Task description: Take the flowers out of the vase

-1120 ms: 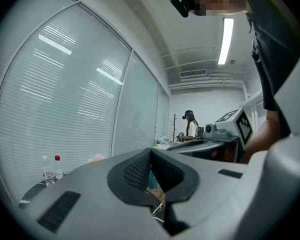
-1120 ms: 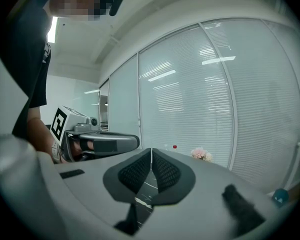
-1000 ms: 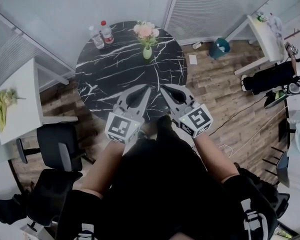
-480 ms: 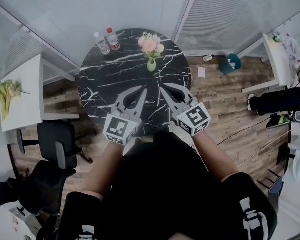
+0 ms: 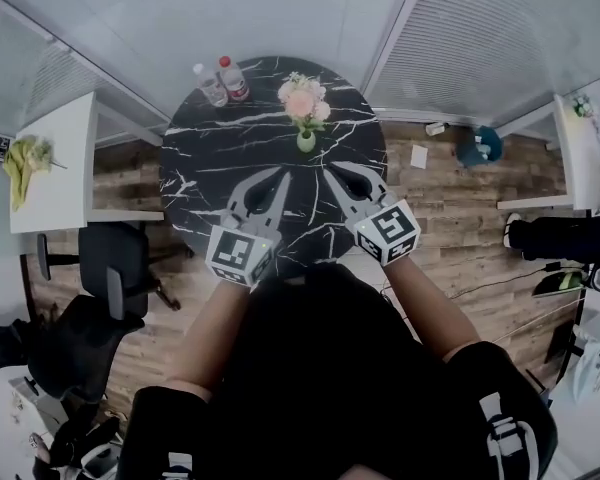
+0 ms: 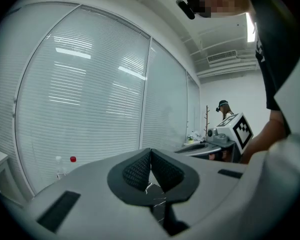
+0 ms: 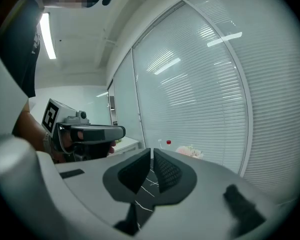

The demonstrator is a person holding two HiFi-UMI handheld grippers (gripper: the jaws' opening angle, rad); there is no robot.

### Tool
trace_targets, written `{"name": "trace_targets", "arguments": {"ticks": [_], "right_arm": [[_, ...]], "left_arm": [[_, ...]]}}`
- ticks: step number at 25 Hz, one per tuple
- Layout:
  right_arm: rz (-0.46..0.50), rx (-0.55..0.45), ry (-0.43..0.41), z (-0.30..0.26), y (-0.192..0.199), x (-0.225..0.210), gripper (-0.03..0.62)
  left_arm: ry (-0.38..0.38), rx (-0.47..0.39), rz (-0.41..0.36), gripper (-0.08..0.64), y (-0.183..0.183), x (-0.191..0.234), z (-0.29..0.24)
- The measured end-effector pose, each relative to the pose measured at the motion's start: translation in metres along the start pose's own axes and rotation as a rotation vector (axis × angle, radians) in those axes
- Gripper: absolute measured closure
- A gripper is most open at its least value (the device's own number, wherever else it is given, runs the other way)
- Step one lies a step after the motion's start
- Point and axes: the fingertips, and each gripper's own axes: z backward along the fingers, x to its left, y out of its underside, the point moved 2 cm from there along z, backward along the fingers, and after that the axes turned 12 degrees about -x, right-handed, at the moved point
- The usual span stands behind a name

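Note:
Pink flowers (image 5: 304, 100) stand in a small green vase (image 5: 306, 142) at the far side of a round black marble table (image 5: 205, 163). My left gripper (image 5: 286, 174) and right gripper (image 5: 327, 172) hover side by side over the table's near half, pointing at the vase and well short of it. Both are shut with nothing between the pads. In the left gripper view the left gripper (image 6: 150, 154) has its pads meeting at the tip. The right gripper view shows the right gripper (image 7: 152, 151) with the flowers (image 7: 191, 150) just past its jaws.
Two plastic bottles (image 5: 222, 79) stand at the table's far left edge, against the blind-covered glass wall. A white desk (image 5: 55, 173) and a black chair (image 5: 115, 268) are to the left. A teal bin (image 5: 477, 146) and another white desk (image 5: 578, 153) are to the right.
Both grippers and the person have come closer to the table, so the marker cubes now sit over its near edge. The jaws stay shut and the flowers have not moved.

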Motion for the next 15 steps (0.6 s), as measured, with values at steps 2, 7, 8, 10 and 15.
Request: {"name": "trace_targets", "arguments": {"ticks": [2, 7, 8, 10, 15], "right_arm": [[-0.006, 0.008, -0.01, -0.005, 0.005, -0.01, 0.572], [-0.016, 0.03, 0.009, -0.02, 0.02, -0.028, 0.571], [-0.015, 0.033, 0.023, -0.024, 0.023, -0.031, 0.571], [-0.009, 0.035, 0.061, -0.031, 0.028, -0.037, 0.571], [0.0, 0.051, 0.162, -0.05, 0.047, -0.047, 0.546]], "left_arm": [[-0.022, 0.0, -0.003, 0.548, 0.004, 0.005, -0.008], [-0.041, 0.016, -0.013, 0.548, 0.017, 0.021, -0.024], [-0.044, 0.018, -0.018, 0.548, 0.019, 0.026, -0.028], [-0.048, 0.023, -0.023, 0.548, 0.026, 0.039, -0.035], [-0.002, 0.026, -0.013, 0.548, 0.048, 0.067, -0.052]]}}
